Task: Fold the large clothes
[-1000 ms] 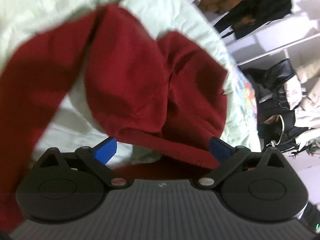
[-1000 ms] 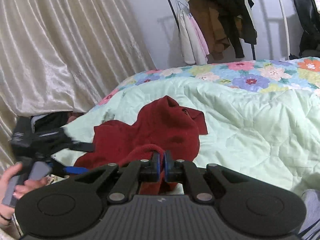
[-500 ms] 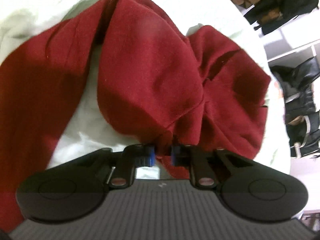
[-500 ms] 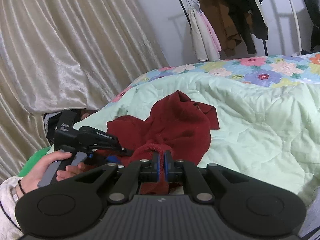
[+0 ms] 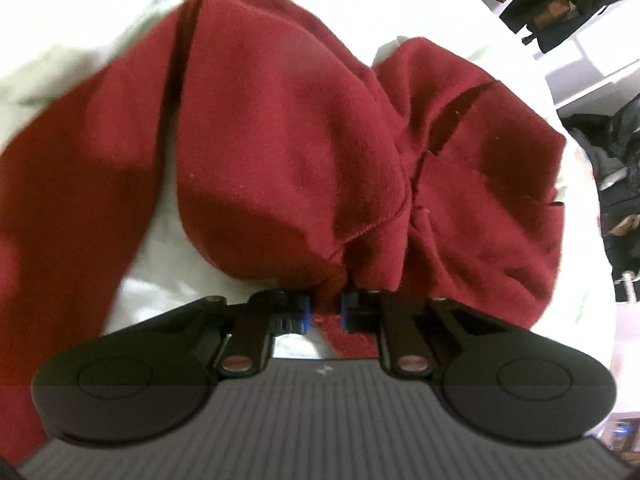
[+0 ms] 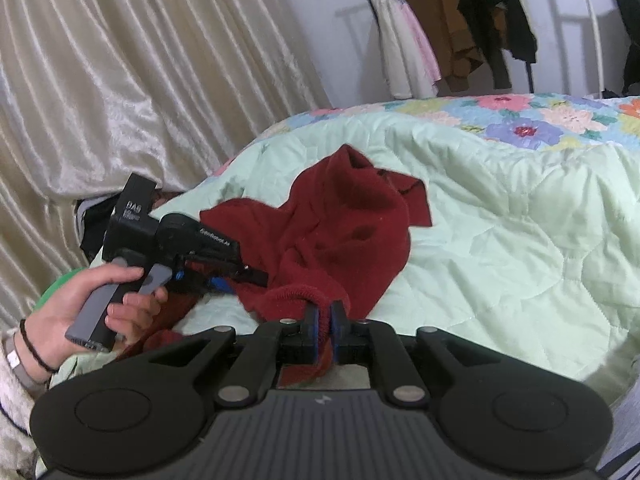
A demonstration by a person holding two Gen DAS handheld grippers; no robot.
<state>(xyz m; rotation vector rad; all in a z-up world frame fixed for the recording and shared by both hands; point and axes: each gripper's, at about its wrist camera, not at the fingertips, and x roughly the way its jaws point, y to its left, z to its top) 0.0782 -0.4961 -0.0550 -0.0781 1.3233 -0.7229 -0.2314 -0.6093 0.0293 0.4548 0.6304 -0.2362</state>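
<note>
Both the left gripper point(image 5: 324, 312) and right gripper point(image 6: 324, 322) have fingers pinched on the red sweater point(image 6: 340, 224).

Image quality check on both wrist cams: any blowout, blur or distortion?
Left wrist: quilt blown out to near white, red garment soft and slightly blurred, dark shadow in its folds. Right wrist: sharper and evenly lit, strong fisheye bending of the curtain and clothes rack; corners vignetted.

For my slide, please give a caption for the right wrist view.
Both grippers, right and left, pinch a crumpled red sweater on the green quilt.
</note>
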